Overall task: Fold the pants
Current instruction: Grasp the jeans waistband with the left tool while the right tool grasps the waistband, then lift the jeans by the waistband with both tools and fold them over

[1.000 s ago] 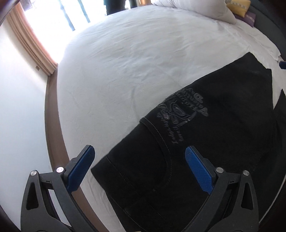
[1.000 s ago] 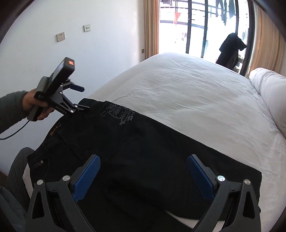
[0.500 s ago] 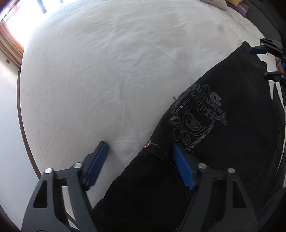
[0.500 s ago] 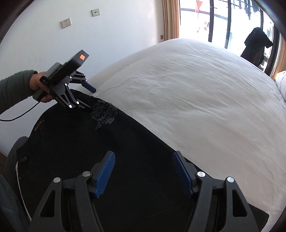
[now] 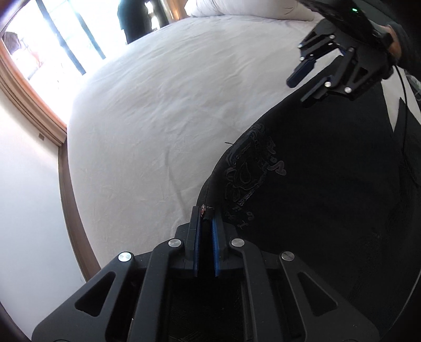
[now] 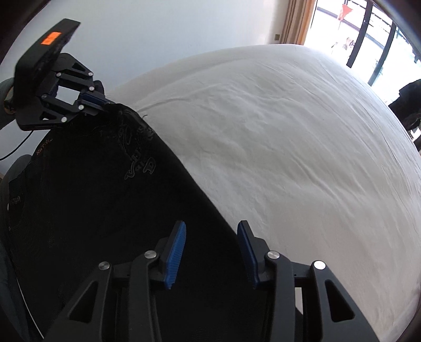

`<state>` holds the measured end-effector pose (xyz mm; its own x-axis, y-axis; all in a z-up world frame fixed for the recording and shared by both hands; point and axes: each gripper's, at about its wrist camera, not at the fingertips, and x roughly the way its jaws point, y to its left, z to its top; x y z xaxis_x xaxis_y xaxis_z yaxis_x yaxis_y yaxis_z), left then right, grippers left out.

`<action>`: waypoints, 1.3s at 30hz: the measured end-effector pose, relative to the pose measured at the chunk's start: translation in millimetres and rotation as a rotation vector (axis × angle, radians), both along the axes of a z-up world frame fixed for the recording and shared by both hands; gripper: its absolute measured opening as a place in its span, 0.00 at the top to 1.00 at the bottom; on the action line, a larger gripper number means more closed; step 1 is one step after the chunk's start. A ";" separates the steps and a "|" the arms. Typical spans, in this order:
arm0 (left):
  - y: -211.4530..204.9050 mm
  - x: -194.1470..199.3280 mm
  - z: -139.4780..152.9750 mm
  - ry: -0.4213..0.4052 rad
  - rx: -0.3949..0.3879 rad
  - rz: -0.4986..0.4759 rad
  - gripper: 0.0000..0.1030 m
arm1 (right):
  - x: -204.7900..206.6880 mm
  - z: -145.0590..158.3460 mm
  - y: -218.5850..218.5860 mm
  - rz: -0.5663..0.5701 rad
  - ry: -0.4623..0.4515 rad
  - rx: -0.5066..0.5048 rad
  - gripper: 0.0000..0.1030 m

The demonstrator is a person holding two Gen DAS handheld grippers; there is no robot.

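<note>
Black pants (image 5: pixel 329 210) with a grey printed emblem (image 5: pixel 252 173) lie spread on a white bed. My left gripper (image 5: pixel 205 213) is shut on the pants' edge near a small rivet, and the cloth is pinched between its blue pads. The right wrist view shows that same left gripper (image 6: pixel 106 104) lifting a peak of cloth at the pants (image 6: pixel 105 197) corner. My right gripper (image 6: pixel 211 232) hangs over the long edge of the pants, jaws closing, with the cloth edge between the pads but not pressed. In the left wrist view, the right gripper (image 5: pixel 298 90) sits at the far end.
The white bed sheet (image 6: pixel 289 144) stretches wide beyond the pants. A white wall (image 5: pixel 29 210) and wooden skirting (image 5: pixel 76 223) border the bed's side. A bright window with curtains (image 6: pixel 297 21) and a dark hanging garment (image 6: pixel 407 102) stand past the bed. A pillow (image 5: pixel 250 8) lies at its head.
My left gripper went from wide open to shut on the pants' edge. My right gripper sank toward the pants' long edge, rolled, and its jaws narrowed.
</note>
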<state>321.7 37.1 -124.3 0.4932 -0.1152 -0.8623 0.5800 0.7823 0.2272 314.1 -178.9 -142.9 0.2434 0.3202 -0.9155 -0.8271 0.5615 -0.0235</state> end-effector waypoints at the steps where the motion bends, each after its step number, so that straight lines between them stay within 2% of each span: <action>1: -0.9 -4.6 2.0 -0.015 0.003 -0.007 0.94 | 0.7 1.0 4.4 0.010 0.001 0.002 0.60; 6: -0.5 -15.7 9.5 -0.052 -0.004 -0.014 0.94 | 0.2 -4.4 25.3 0.062 0.012 -0.046 0.63; 11: 9.1 -37.2 22.6 -0.062 -0.009 -0.028 0.94 | 3.0 -11.3 25.9 0.070 0.033 -0.081 0.66; 12: 8.7 -37.3 22.2 -0.061 -0.010 -0.029 0.94 | 4.4 -12.7 26.6 0.070 0.043 -0.083 0.69; 14: 8.9 -37.3 20.2 -0.057 -0.008 -0.026 0.94 | 5.8 -15.7 29.2 0.077 0.055 -0.092 0.87; 17: 9.7 -34.5 18.1 -0.051 -0.015 -0.014 0.94 | 3.3 -18.1 29.1 0.078 0.057 -0.108 0.94; 26: 12.4 -32.9 24.8 -0.053 -0.039 0.052 0.94 | -23.1 8.3 28.5 0.027 -0.044 -0.109 0.97; 34: 4.4 -64.1 46.7 -0.072 -0.061 0.051 0.94 | -63.3 26.6 24.7 -0.009 -0.063 -0.040 0.97; 39: -2.7 -92.5 55.4 -0.075 -0.066 0.038 0.94 | -109.6 44.1 23.3 -0.001 -0.069 -0.002 0.97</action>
